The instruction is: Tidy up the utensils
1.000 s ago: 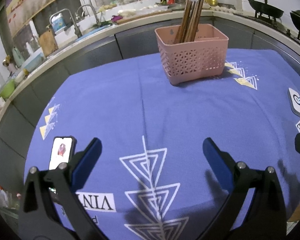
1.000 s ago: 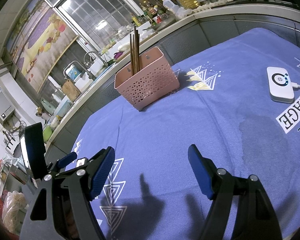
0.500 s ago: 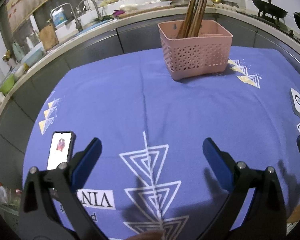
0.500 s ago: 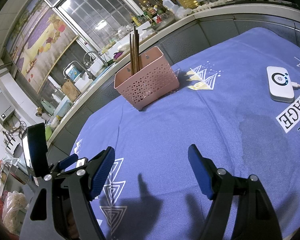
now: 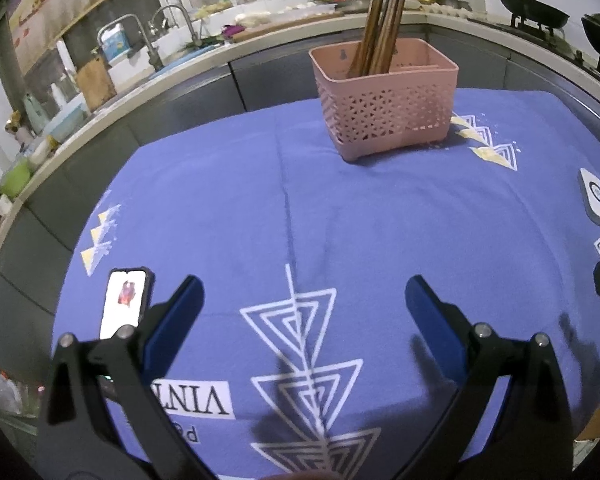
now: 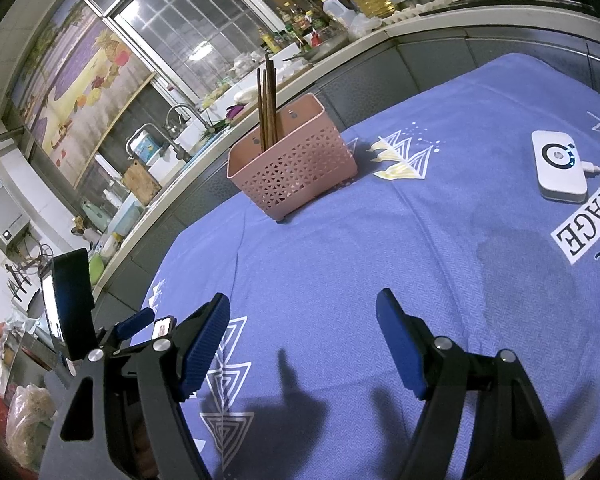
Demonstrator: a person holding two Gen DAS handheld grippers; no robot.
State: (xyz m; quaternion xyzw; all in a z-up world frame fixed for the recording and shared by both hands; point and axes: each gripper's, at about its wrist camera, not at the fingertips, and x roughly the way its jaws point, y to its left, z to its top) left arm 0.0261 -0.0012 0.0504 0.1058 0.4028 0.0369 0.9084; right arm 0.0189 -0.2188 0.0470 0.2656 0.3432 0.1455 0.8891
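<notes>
Left wrist view shows the left tool (image 5: pixel 302 302) with its jaws spread wide and nothing between them, hanging over the blue printed cloth (image 5: pixel 380 220) that covers the worktop. Across the cloth stands a pink perforated basket (image 5: pixel 384 114) with a bunch of brown chopsticks (image 5: pixel 378 38) upright in its back compartment. From the right wrist view, the right tool (image 6: pixel 304 318) is equally wide apart and empty, and the same basket (image 6: pixel 296 172) sits well apart from it.

Judging by this, the organizing looks finished or nearly so: no loose utensil lies on any visible part of the cloth. A smartphone (image 5: pixel 125 302) with its screen lit rests just beside the left tool, and a white puck-like device (image 6: pixel 558 166) with a cable lies to the right.

Hidden: the basket's front compartment floor, the cloth's near edge under both tools, and the device's far end in the left view.
</notes>
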